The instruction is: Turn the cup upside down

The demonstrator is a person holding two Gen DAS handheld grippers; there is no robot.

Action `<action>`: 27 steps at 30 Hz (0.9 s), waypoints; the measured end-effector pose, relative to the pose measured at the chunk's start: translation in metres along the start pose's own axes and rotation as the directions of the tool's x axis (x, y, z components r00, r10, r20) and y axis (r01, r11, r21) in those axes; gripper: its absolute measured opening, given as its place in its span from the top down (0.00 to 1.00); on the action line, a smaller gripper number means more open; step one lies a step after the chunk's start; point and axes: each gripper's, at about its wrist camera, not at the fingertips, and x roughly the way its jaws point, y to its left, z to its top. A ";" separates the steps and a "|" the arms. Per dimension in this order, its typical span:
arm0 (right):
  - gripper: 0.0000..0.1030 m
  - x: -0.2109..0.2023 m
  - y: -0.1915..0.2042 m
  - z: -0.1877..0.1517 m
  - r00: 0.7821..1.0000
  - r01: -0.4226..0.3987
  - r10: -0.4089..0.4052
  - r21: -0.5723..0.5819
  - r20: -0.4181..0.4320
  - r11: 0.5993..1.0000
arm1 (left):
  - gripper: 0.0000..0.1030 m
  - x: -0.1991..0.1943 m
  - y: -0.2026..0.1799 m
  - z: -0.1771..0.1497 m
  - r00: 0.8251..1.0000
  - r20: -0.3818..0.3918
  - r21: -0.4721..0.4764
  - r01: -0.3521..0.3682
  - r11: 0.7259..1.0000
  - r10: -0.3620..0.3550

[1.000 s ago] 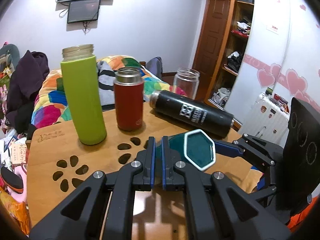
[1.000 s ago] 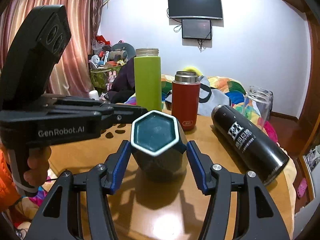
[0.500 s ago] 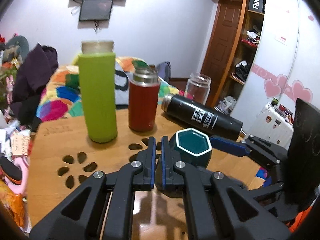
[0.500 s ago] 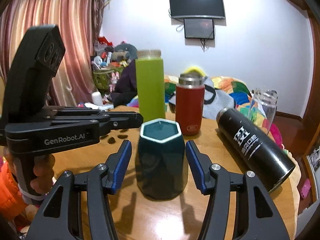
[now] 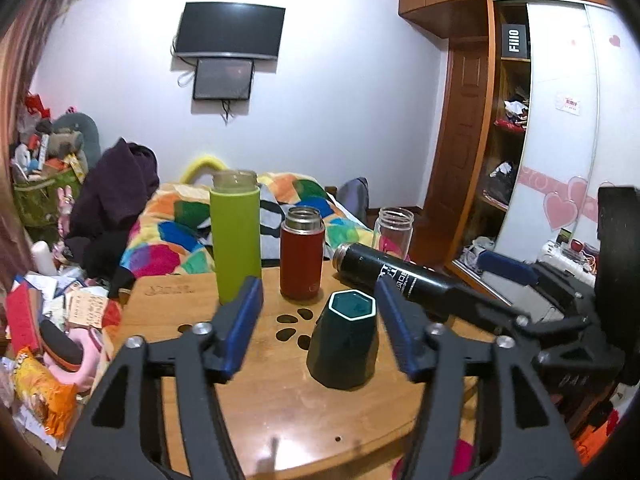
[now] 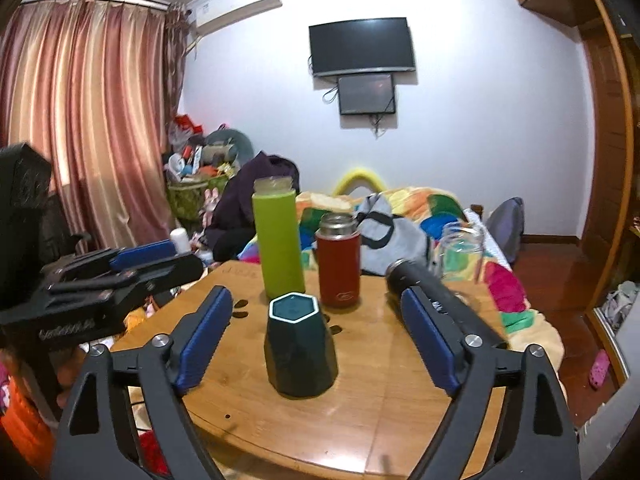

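- Cup (image 5: 343,344): dark teal, faceted, with a white hexagonal rim around a teal top face; it widens toward the table.
- It stands with its long axis vertical, narrow hexagonal end up, on the wooden table (image 5: 256,400) in the lower centre of both frames.
- Your left gripper (image 5: 318,322) is spread wide, blue pads either side of the cup, not touching.
- Your right gripper (image 6: 316,332) is also spread wide, clear of the cup (image 6: 300,352).
- A second ago your left fingers were closed together and your right gripper held the cup tilted; now it stands free.
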 end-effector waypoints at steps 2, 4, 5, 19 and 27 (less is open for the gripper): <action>0.08 -0.011 -0.002 0.002 1.000 0.019 -0.019 0.010 0.014 1.000 | 0.16 -0.010 -0.005 -0.001 0.999 0.024 0.001 -0.034 0.999 0.034; 0.00 -0.021 -0.002 0.003 0.999 0.040 -0.041 0.020 0.030 0.999 | 0.00 -0.021 -0.007 -0.002 0.995 0.059 -0.012 -0.077 0.997 0.078; 0.00 -0.026 -0.002 0.004 0.998 0.044 -0.045 0.023 0.039 0.999 | 0.00 -0.027 -0.008 -0.003 0.993 0.078 -0.015 -0.093 0.996 0.093; 0.00 -0.061 0.000 0.007 0.993 0.099 -0.101 0.021 0.067 0.995 | 0.00 -0.056 -0.024 -0.013 0.977 0.119 0.005 -0.179 0.984 0.177; 0.00 -0.064 -0.001 0.005 0.992 0.110 -0.112 0.028 0.064 0.994 | 0.00 -0.059 -0.033 -0.021 0.965 0.142 0.038 -0.229 0.973 0.222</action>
